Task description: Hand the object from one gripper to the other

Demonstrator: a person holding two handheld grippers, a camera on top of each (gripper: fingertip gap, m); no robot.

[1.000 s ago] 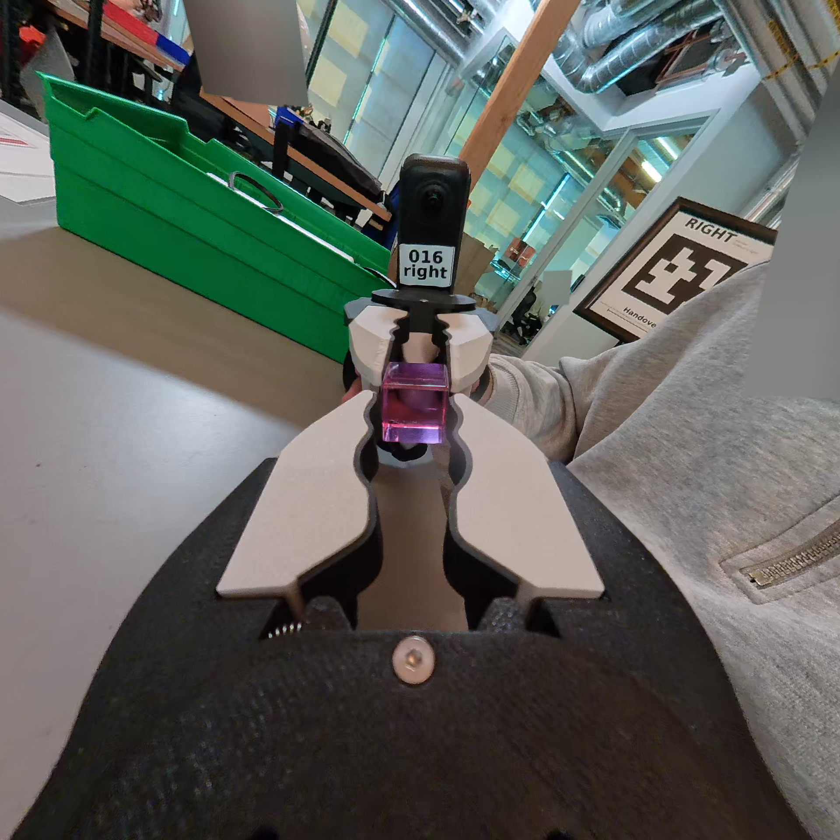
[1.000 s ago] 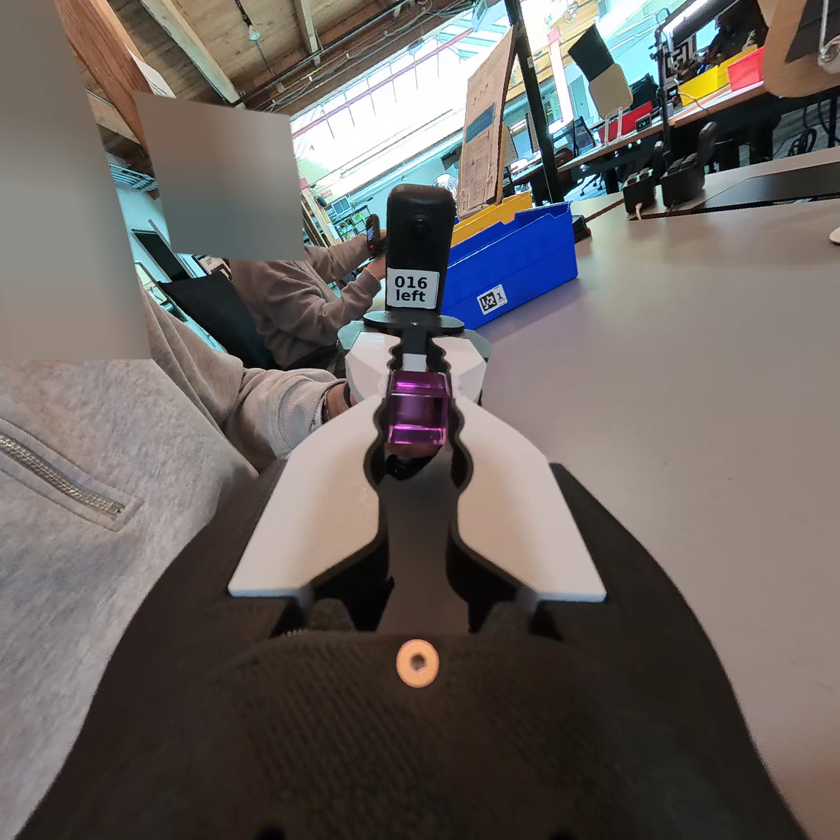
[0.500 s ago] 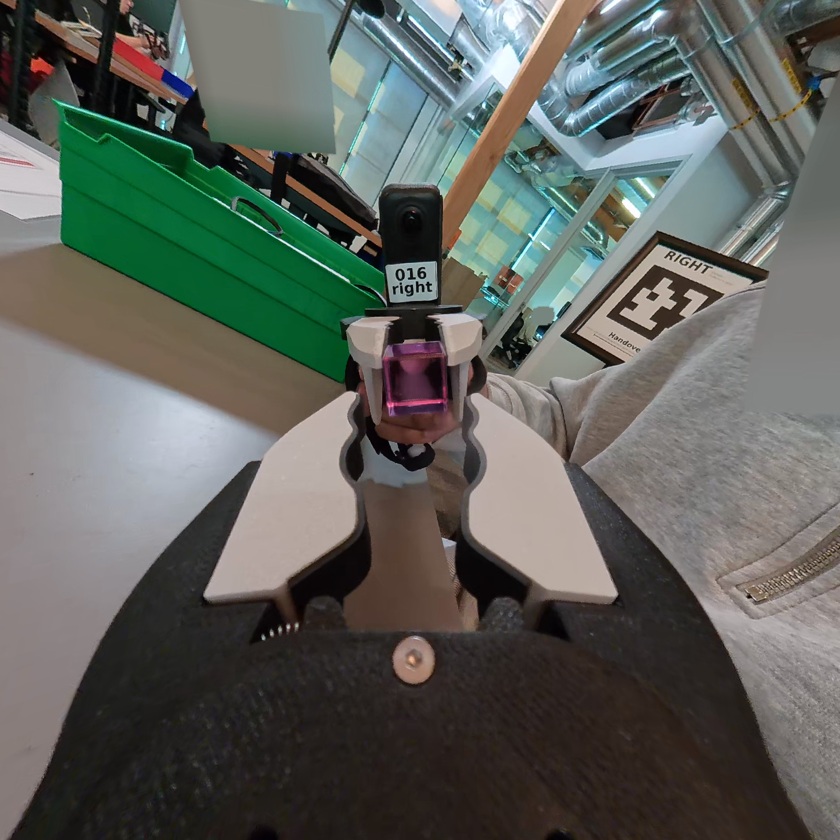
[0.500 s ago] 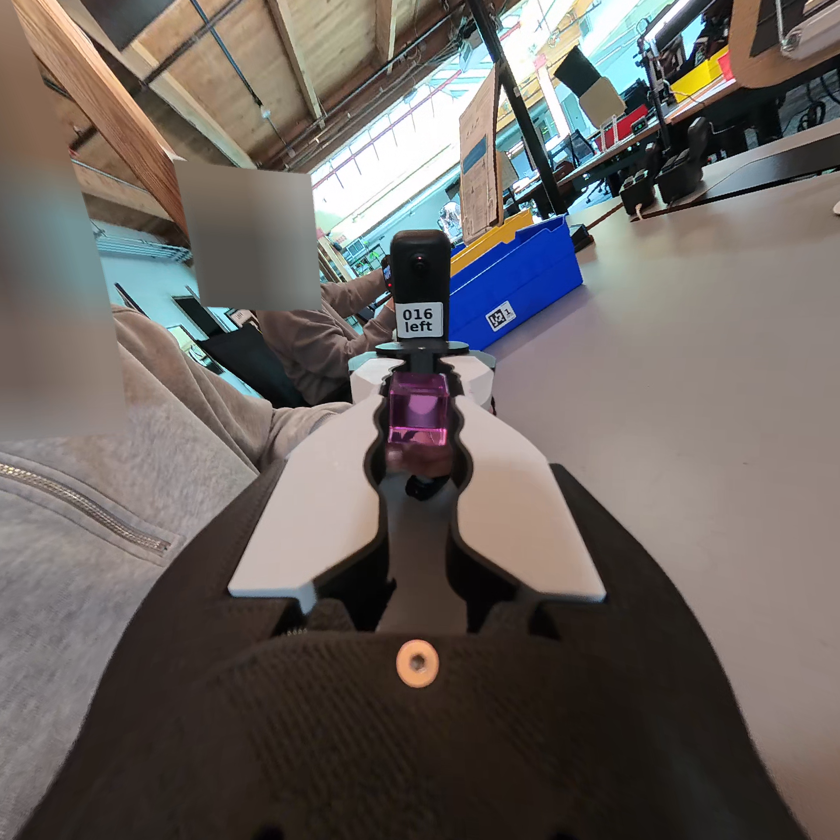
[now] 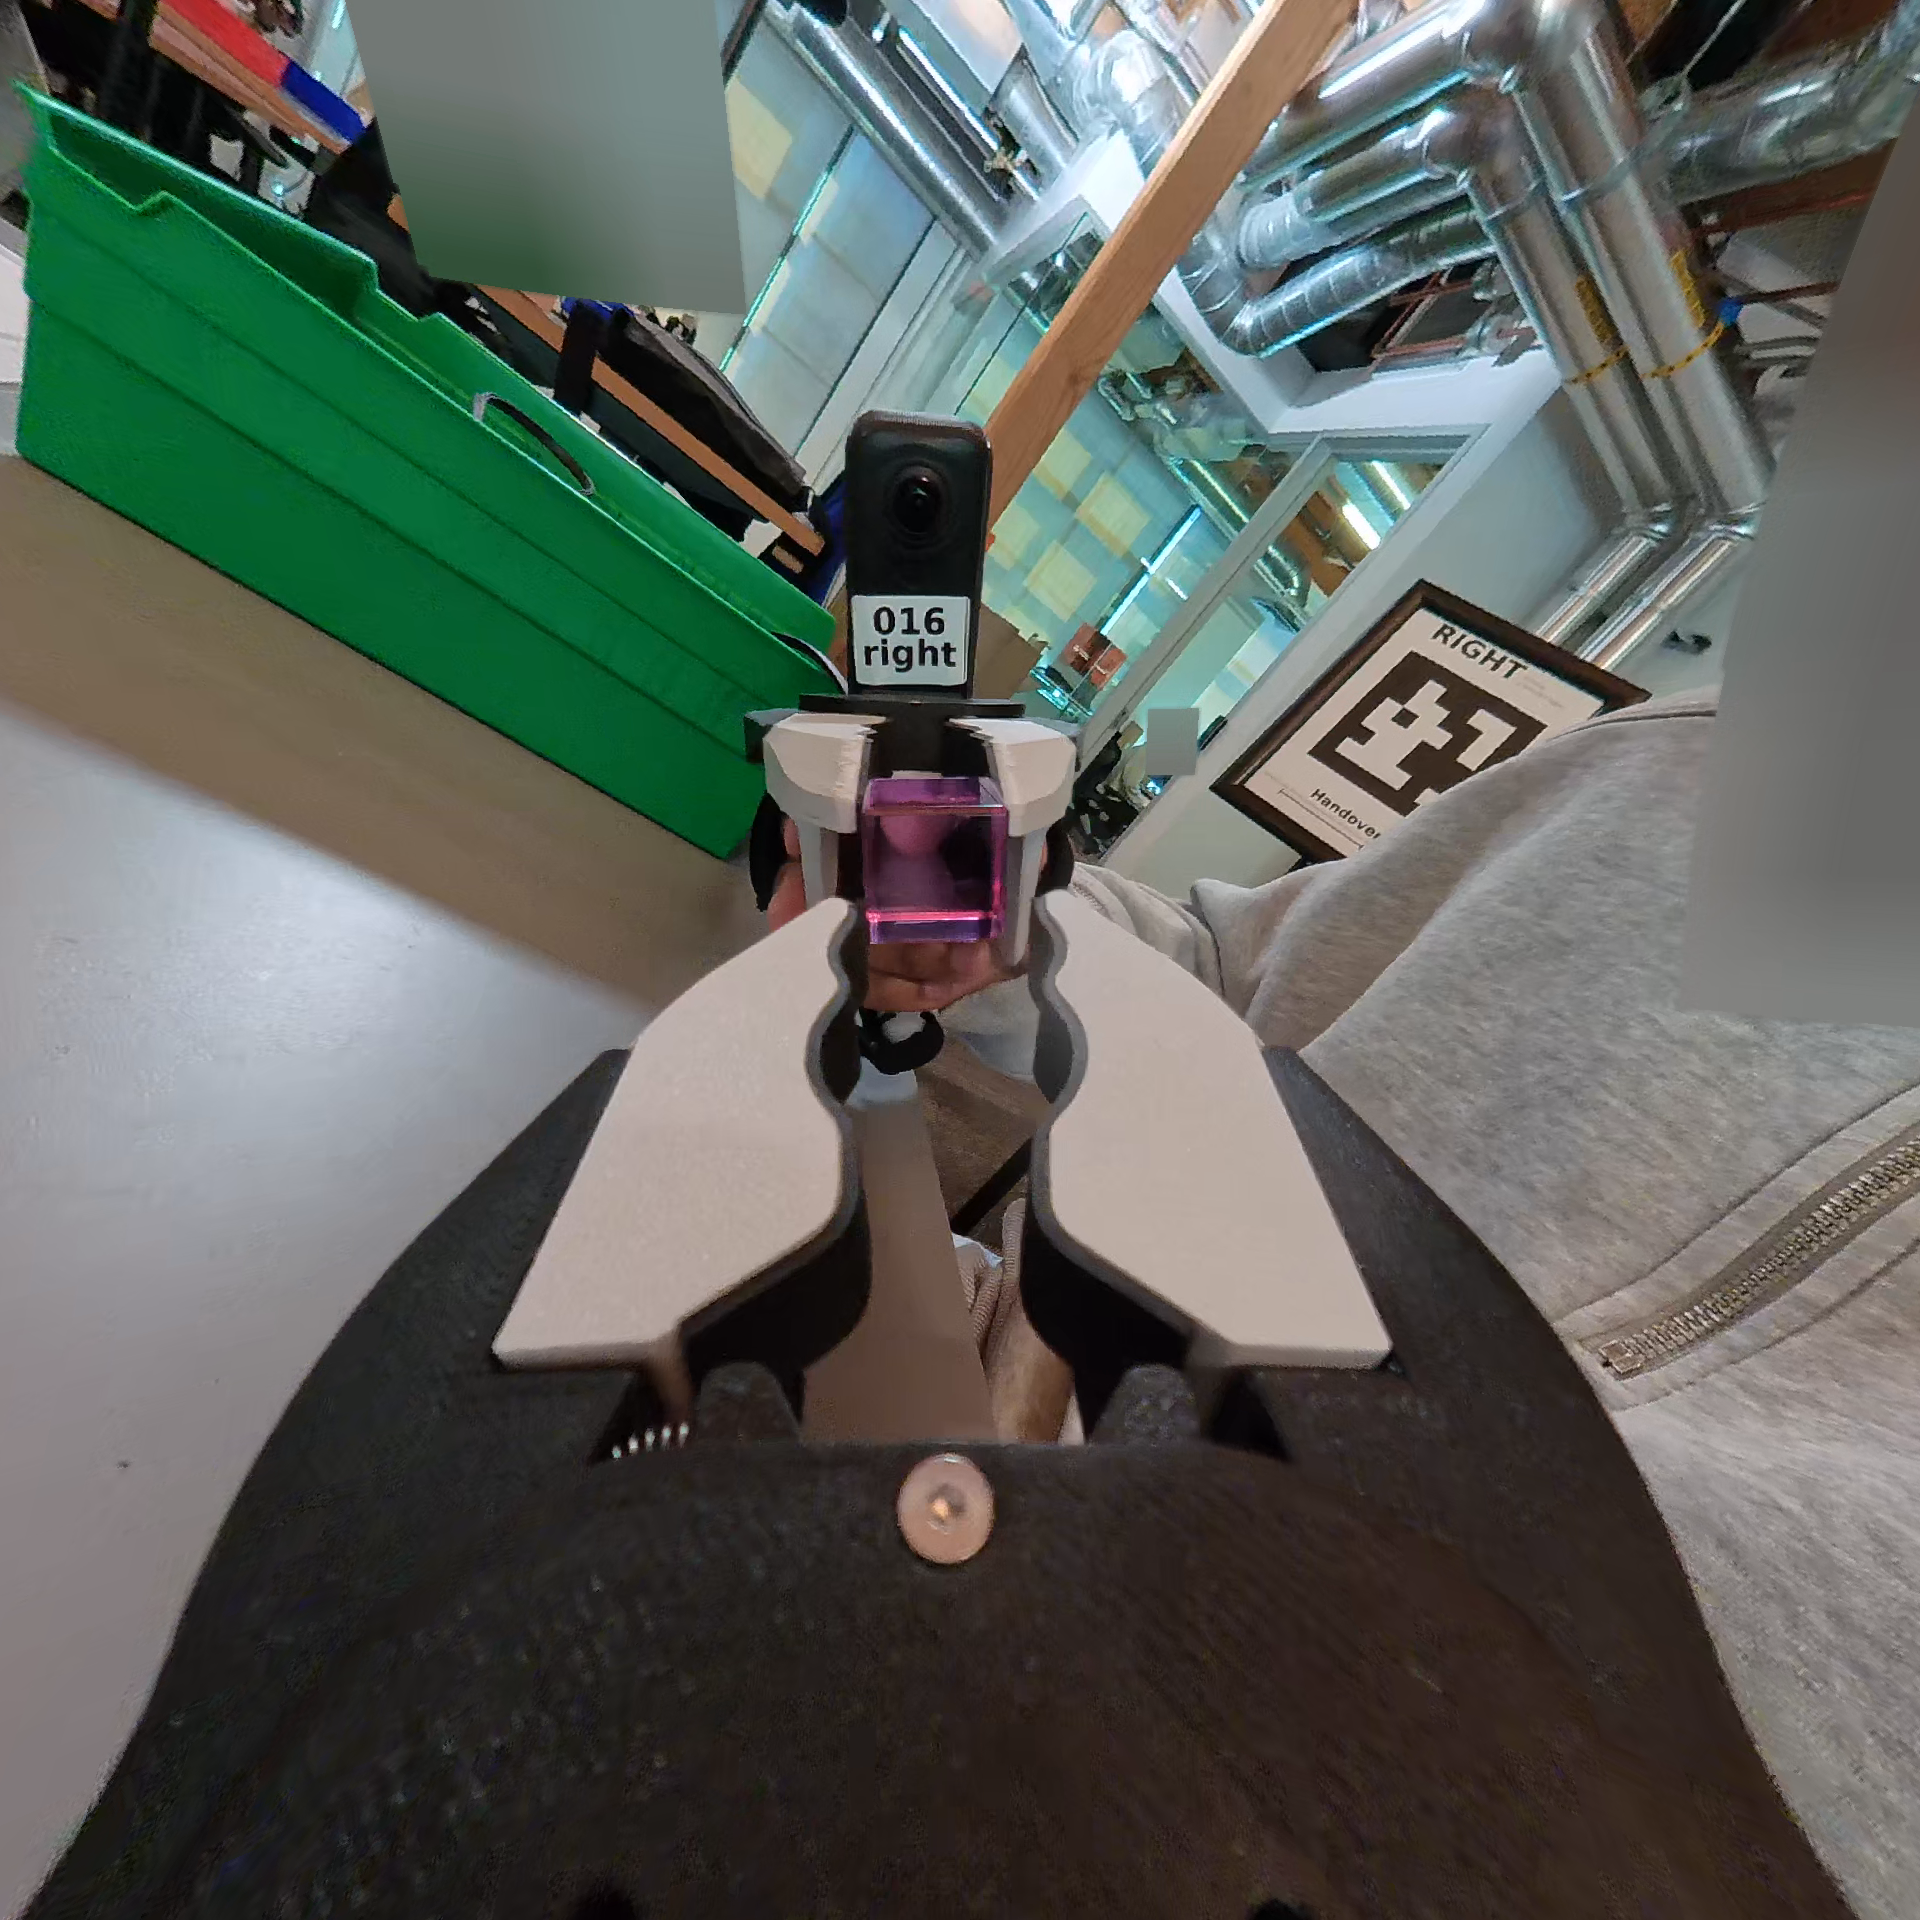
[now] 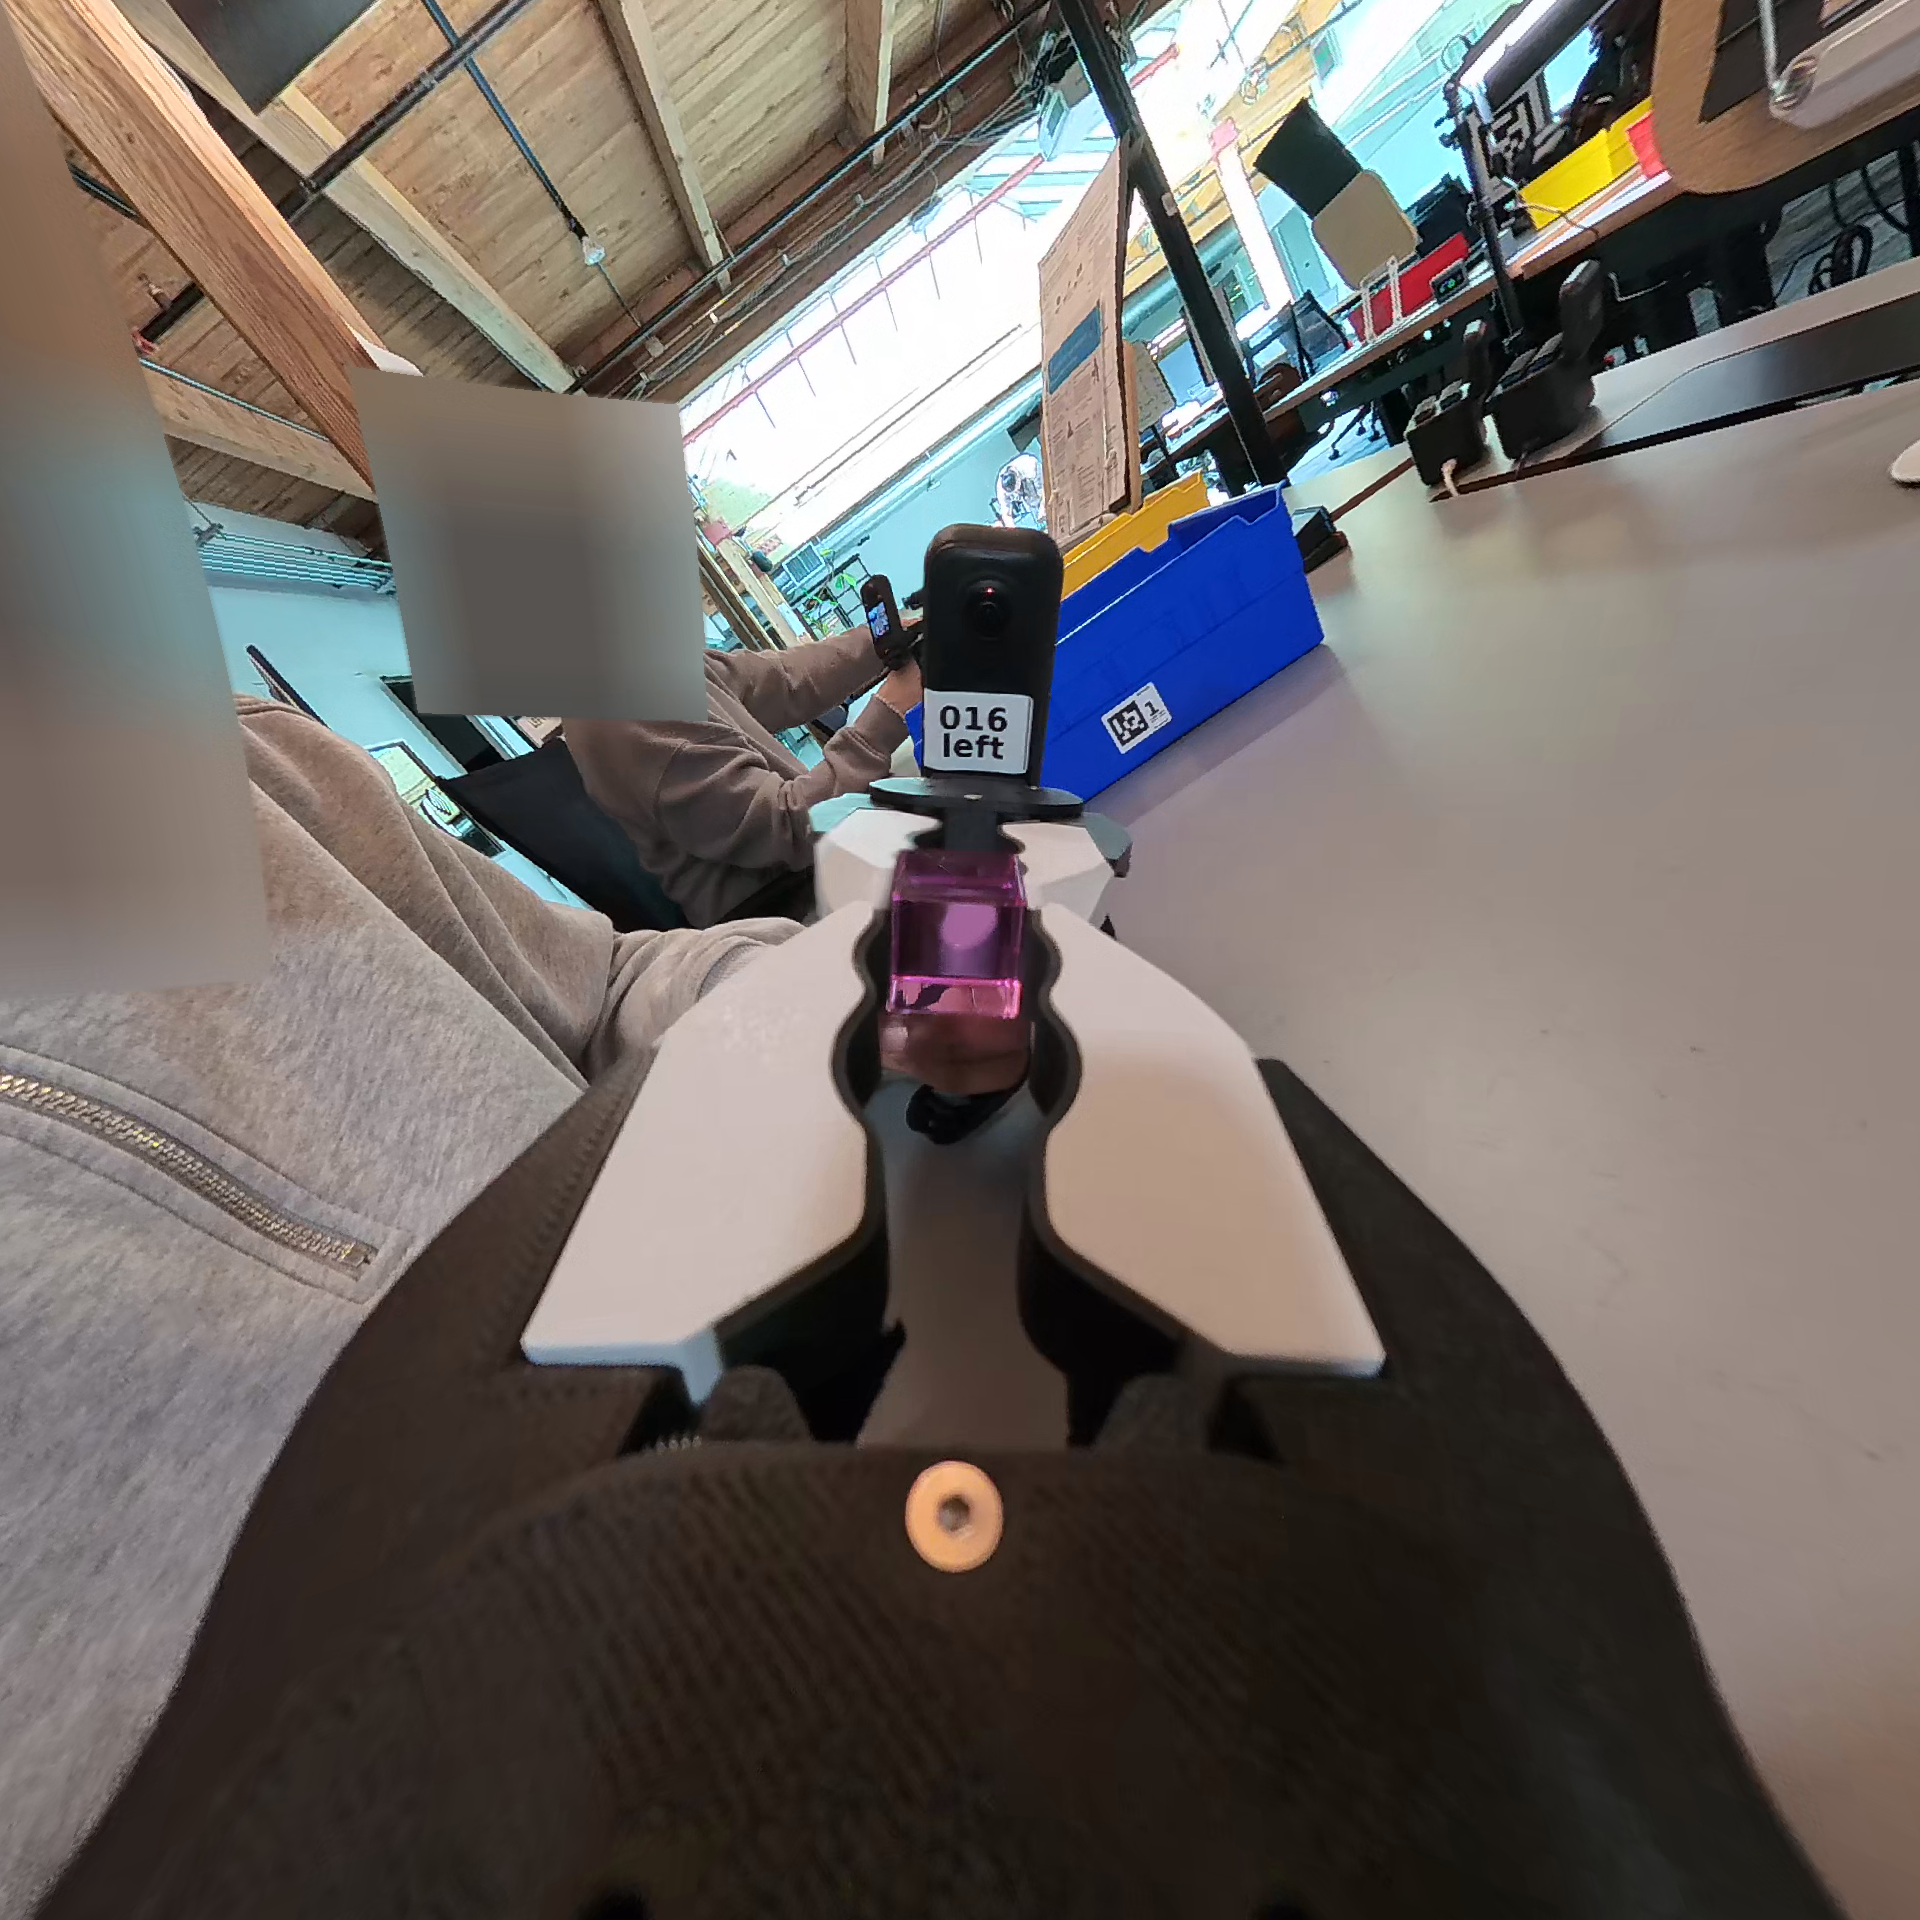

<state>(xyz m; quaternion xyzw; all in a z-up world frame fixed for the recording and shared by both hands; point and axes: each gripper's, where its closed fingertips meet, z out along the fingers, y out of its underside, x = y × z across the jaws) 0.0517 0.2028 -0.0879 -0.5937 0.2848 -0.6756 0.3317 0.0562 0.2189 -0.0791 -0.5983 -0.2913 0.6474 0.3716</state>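
A clear purple cube (image 6: 956,961) sits between the white fingertips of my right gripper (image 6: 956,935), which is shut on it above the grey table (image 6: 1558,987). In the left wrist view the same cube (image 5: 935,862) shows in the far gripper's fingers (image 5: 826,831). My left gripper (image 5: 940,940) is open and empty; its fingertips stand just short of the cube without touching it. In the right wrist view the left gripper's white fingers (image 6: 1075,862) show right behind the cube. A hand under the cube holds each far gripper.
A green crate (image 5: 312,447) stands on the table (image 5: 260,1039) at the far left. A blue bin (image 6: 1195,644) stands far off on the table. The grey-sleeved arm (image 5: 1558,1039) fills the right side. A framed marker sign (image 5: 1423,738) stands behind. Another person (image 6: 727,769) sits beyond. My two grippers' fingertips are within a few centimetres of each other.
A second ago both grippers gripped the cube. My left gripper has opened, let go and drawn back a little. My right gripper keeps the cube. Both views have tilted upward.
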